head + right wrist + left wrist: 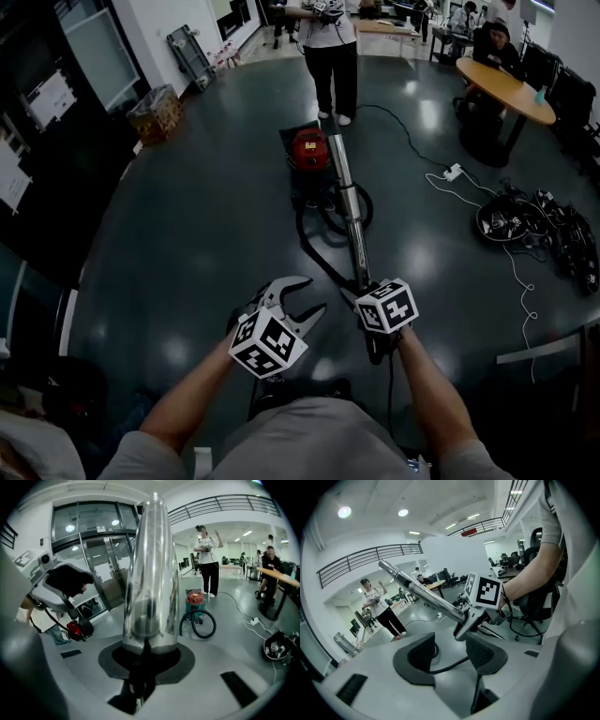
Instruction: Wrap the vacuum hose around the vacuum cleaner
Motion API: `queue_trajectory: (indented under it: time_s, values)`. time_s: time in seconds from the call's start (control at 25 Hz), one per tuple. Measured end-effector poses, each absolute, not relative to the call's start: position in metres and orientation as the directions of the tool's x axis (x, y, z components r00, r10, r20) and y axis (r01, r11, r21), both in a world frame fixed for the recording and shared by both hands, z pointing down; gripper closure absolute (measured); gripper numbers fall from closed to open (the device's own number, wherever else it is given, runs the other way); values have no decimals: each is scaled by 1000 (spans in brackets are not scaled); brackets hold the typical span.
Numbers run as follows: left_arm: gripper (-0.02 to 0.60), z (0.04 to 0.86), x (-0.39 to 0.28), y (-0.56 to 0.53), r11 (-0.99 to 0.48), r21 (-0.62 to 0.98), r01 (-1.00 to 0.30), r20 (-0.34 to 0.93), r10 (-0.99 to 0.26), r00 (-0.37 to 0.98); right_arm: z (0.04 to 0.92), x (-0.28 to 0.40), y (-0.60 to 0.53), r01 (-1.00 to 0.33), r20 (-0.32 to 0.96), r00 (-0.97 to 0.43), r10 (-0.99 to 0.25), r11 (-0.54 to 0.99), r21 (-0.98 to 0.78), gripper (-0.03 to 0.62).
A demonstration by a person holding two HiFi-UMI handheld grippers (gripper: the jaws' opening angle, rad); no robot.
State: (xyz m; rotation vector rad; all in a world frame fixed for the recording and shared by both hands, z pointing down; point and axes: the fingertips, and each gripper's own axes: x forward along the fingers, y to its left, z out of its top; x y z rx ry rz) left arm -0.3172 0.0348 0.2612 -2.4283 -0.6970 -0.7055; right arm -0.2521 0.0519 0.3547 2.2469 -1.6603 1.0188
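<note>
- On the dark polished floor, well ahead: red canister vacuum cleaner (310, 150), with black flexible hose (214, 623) lying in a loose loop just in front of it, not wound round the body.
- From beside the canister back toward the head camera: long shiny metal wand tube (347, 202), near end raised in a grip.
- Right gripper (149, 651): clamped on the near end of that tube, jaws drawn in against the metal, tube filling the gap.
- Left gripper (309, 298): jaws wide apart, nothing between the pads, near the right gripper, touching neither tube nor hose.
- Step in hand, as judged: taking up the wand before any wrapping; no turn of hose laid yet.
- Next move, as judged: carrying the tube closer to the canister and leading the hose round the body, free left gripper gathering the slack; firm hold needed on so smooth a tube.
</note>
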Motion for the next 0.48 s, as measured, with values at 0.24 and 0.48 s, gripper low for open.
queue_trajectory:
  time_s: [0.24,0.48]
  values:
    - [371,242,-299,15,-669,-474,572,567,265,780,374,-257,33,-921,674,26,-738,-279,-271,514]
    - [371,234,-270,1,-540,-575,614,555,293,778,386,-260,14,-951,762,-43,-646,-207,-229,514]
